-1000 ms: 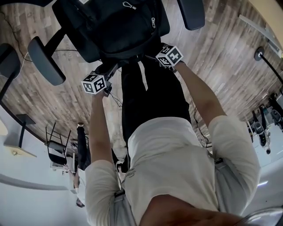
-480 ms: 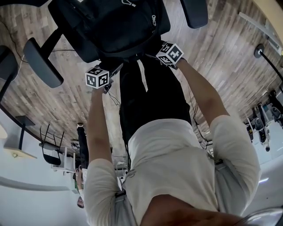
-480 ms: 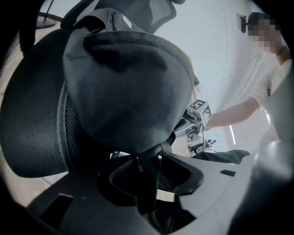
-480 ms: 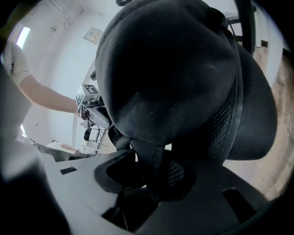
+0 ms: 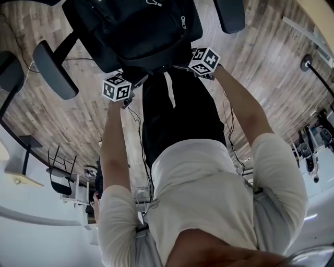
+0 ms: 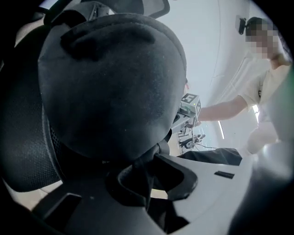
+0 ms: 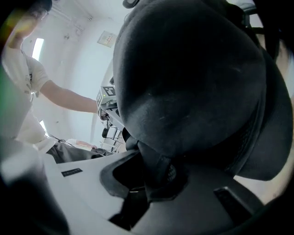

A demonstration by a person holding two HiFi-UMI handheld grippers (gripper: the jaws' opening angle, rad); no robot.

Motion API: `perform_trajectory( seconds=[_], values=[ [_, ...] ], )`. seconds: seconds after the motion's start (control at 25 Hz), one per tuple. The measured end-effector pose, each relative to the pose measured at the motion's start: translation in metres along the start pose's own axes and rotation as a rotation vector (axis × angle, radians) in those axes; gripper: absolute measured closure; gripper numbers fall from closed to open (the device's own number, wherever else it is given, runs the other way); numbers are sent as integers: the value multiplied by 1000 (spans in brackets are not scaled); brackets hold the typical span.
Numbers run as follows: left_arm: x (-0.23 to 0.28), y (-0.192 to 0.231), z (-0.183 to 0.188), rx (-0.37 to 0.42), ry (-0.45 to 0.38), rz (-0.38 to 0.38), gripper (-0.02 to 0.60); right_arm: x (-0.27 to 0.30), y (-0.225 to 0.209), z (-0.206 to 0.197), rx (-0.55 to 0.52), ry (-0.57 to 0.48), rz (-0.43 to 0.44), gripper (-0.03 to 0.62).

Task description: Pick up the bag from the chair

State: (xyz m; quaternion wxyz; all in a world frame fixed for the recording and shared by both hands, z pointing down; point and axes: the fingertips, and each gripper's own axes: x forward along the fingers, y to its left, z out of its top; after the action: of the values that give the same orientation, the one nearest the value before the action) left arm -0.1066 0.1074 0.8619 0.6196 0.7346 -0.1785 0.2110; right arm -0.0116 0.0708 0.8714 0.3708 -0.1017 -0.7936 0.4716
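Observation:
A black backpack (image 5: 141, 26) lies on the seat of a black office chair (image 5: 99, 55) at the top of the head view. My left gripper (image 5: 130, 78) is at the bag's near left corner and my right gripper (image 5: 183, 63) at its near right corner. In the left gripper view the bag (image 6: 110, 82) fills the picture, and a fold of its black fabric is pinched in the left gripper (image 6: 146, 170). The right gripper (image 7: 155, 173) pinches a similar fold of the bag (image 7: 193, 78). Both pairs of jaws have just been closing onto the fabric.
The chair's armrests (image 5: 54, 70) (image 5: 229, 14) flank the bag. Below lies a wooden floor (image 5: 261, 57) with a thin cable (image 5: 136, 130). A lamp base (image 5: 307, 61) stands at the right. A small rack (image 5: 61, 177) and another person (image 5: 96, 201) are at the lower left.
Both marker cubes have shifted a little toward the bag, up the picture, the left one also turning. The bag stays on the seat.

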Motion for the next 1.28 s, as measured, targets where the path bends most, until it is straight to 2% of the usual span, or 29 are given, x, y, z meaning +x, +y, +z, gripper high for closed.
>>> perform_trajectory(
  seconds=[0.32,0.56,0.76,1.0,1.28],
  values=[
    [-30,-31,29,3,-114,59,523,-30,33,35,-62,-87,-17,562],
    [-60,-60,64,7,-190,92,522,-62,58,74,-144,-121,-23,563],
    [-85,-72,95,1,-259,138,514,-83,71,106,-169,-155,-24,562],
    [-117,-84,129,21,-339,143,512,-101,84,150,-176,-219,-54,563],
    [-147,-95,154,57,-414,98,514,-114,95,190,-170,-258,-126,562]
  ],
)
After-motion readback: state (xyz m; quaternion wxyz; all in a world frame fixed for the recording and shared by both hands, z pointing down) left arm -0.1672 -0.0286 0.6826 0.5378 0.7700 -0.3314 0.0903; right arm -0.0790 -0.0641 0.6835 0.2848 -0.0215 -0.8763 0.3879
